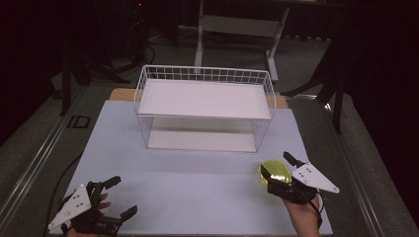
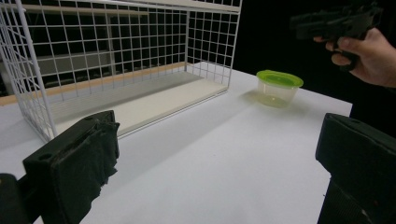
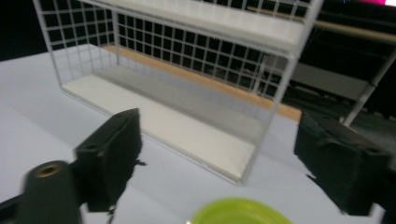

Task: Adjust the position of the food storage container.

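Observation:
A small clear container with a lime-green lid point(image 1: 274, 173) stands on the white table point(image 1: 197, 177) at the front right. My right gripper point(image 1: 276, 165) hovers over it, open, with the lid point(image 3: 238, 215) low between its wide-apart jaws; the left gripper view shows the container point(image 2: 279, 87) resting on the table, apart from that gripper point(image 2: 336, 21) above it. My left gripper point(image 1: 123, 196) is at the front left corner, open and holding nothing. A white wire rack point(image 1: 205, 74) with two white shelves stands mid-table at the back.
The rack's open front faces me, with a lower shelf point(image 2: 154, 105) and an upper shelf point(image 1: 205, 98). A wooden strip point(image 1: 121, 94) runs behind it. Beyond the table are a white desk frame point(image 1: 200, 34) and dark stands. Bare tabletop lies between the grippers.

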The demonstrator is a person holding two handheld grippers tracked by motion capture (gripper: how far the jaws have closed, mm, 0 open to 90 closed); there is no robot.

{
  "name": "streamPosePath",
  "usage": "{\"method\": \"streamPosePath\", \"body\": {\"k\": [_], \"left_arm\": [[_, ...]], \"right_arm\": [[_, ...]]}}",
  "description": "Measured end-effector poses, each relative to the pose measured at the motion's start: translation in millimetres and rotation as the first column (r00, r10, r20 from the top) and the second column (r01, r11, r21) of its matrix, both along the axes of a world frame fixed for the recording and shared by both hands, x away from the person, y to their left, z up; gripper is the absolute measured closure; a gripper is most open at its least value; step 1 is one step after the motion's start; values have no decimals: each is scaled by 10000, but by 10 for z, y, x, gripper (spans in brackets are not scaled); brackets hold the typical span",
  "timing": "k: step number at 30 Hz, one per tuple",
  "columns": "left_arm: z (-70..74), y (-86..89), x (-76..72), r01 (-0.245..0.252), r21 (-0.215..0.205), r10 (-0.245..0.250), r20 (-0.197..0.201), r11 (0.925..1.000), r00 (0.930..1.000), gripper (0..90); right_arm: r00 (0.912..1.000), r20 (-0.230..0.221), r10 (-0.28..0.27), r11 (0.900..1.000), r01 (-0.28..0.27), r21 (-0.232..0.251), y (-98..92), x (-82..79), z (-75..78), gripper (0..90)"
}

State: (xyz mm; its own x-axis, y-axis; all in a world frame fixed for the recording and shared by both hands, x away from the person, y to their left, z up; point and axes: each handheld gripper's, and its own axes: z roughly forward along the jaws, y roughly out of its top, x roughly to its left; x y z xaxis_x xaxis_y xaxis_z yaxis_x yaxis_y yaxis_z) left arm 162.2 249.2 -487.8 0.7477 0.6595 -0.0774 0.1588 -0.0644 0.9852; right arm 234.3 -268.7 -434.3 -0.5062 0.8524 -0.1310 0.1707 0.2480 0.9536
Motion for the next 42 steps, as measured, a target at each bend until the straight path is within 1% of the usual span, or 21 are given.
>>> {"method": "streamPosePath", "body": {"k": [5, 6, 7, 9, 11, 12, 14, 15, 18, 21, 22, 24, 27, 28, 29, 31, 33, 35, 37, 39, 42], "left_arm": [[-5, 3, 3, -35, -37, 35, -31, 10000, 10000, 3], [-7, 0, 3, -31, -24, 30, -32, 10000, 10000, 4], [-9, -1, 5, -26, -19, 26, -33, 10000, 10000, 4], [-11, -7, 9, -24, 0, 24, -55, 10000, 10000, 4], [-13, -11, 12, -12, -9, 11, -69, 10000, 10000, 4], [-14, -12, 12, -12, 9, 12, -65, 10000, 10000, 4], [-18, -14, 14, 8, 0, -8, -66, 10000, 10000, 3], [-18, -17, 14, -9, 10, 9, -75, 10000, 10000, 4], [-19, -14, 13, -20, -7, 20, -91, 10000, 10000, 3], [-21, -11, 16, -26, 18, 26, -105, 10000, 9999, 4], [-21, -13, 16, -28, 4, 28, -129, 10000, 9999, 3], [-18, -15, 17, -18, -99, 16, -189, 9999, 9998, 3], [-5, -23, 10, 31, -206, -34, -153, 9998, 9999, 4], [-4, -28, 6, 50, -178, -52, -143, 9998, 9999, 4], [-5, -33, 4, 71, -142, -73, -139, 9999, 9999, 4], [-6, -40, 3, 83, -80, -84, -114, 9999, 9999, 4], [-3, -42, 2, 82, -181, -85, -164, 9998, 9998, 4], [1, -37, 3, 89, -289, -95, -207, 9995, 9997, 4], [6, -37, 0, 80, -321, -85, -172, 9995, 9998, 4], [7, -39, -2, 93, -320, -99, -166, 9994, 9998, 3], [4, -43, 0, 119, -269, -123, -170, 9996, 9998, 4]], "right_arm": [[9979, -264, -593, 9973, 580, -453, -181, 31, -135, 284], [9972, -328, -672, 9966, 655, -508, -210, 38, -155, 322], [9948, -395, -941, 9927, 907, -790, -255, 39, -190, 380], [9900, -320, -1376, 9835, 1327, -1231, -301, 38, -243, 436], [9818, -260, -1880, 9725, 1824, -1450, -358, 24, -294, 508], [9804, -317, -1946, 9708, 1879, -1495, -392, 28, -310, 546], [9803, -689, -1852, 9750, 1746, -1377, -466, 41, -332, 602], [9790, -828, -1861, 9749, 1734, -1397, -496, 47, -350, 663], [9690, -914, -2295, 9593, 2093, -1896, -555, 48, -417, 766], [9585, -1326, -2524, 9550, 2246, -1938, -630, 66, -471, 868], [9531, -1469, -2647, 9508, 2324, -2049, -647, 74, -489, 890], [9376, -1746, -3007, 9415, 2627, -2109, -678, 94, -527, 898], [9178, -2136, -3348, 9325, 2901, -2151, -723, 128, -596, 900], [9121, -2346, -3363, 9344, 2920, -2040, -733, 139, -631, 899], [9103, -2544, -3266, 9388, 2813, -1989, -737, 150, -670, 900], [8987, -2774, -3397, 9313, 2801, -2330, -703, 171, -760, 899], [8846, -3089, -3494, 9290, 2843, -2369, -693, 196, -799, 900], [8729, -3407, -3493, 9307, 2812, -2338, -690, 227, -824, 900], [8671, -3532, -3512, 9293, 2770, -2442, -668, 235, -860, 899], [8736, -3722, -3135, 9436, 2427, -2251, -638, 232, -910, 899], [8778, -3799, -2917, 9482, 2133, -2353, -586, 227, -952, 899]]}}
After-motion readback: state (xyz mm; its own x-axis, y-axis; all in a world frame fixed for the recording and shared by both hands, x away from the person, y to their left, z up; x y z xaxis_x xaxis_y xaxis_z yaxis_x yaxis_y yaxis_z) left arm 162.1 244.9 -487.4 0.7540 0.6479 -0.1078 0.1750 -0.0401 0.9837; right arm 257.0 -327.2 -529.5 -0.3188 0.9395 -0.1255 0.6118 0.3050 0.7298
